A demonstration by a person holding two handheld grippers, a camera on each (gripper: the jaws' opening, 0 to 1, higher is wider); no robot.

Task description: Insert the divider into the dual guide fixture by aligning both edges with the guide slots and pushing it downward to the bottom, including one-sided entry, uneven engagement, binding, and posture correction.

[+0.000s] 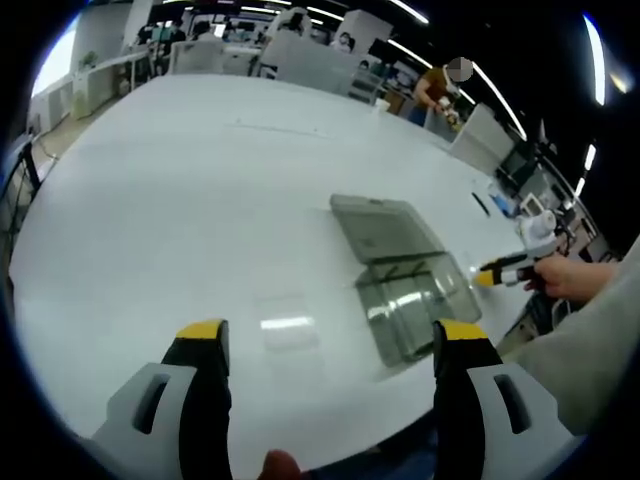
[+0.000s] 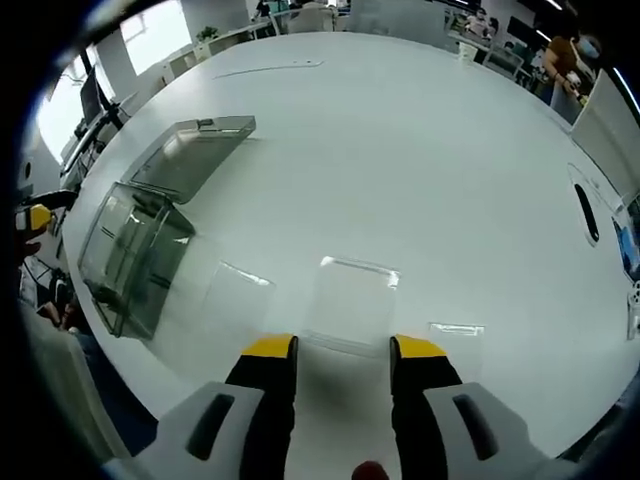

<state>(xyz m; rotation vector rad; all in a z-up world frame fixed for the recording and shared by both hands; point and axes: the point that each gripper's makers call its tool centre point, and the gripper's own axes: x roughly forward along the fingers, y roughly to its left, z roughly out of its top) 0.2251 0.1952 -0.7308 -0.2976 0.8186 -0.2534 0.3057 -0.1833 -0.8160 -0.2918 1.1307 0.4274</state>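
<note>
The dual guide fixture (image 1: 405,300) is a clear smoky box with its lid laid back, standing near the table's edge; it also appears in the right gripper view (image 2: 130,255). A clear divider plate (image 2: 352,300) lies low over the white table, its near end between my right gripper's (image 2: 345,348) yellow-tipped jaws, which touch both its side edges. My left gripper (image 1: 332,332) stands wide open over the table, holding nothing, left of the fixture. The right gripper (image 1: 505,272) shows beyond the fixture, held by a hand.
Other clear plates lie flat on the white table (image 2: 400,150): one beside the fixture (image 2: 228,288), one at the right (image 2: 455,328), and one ahead of the left gripper (image 1: 285,322). The table edge runs close behind both grippers. Chairs and people are at the far side.
</note>
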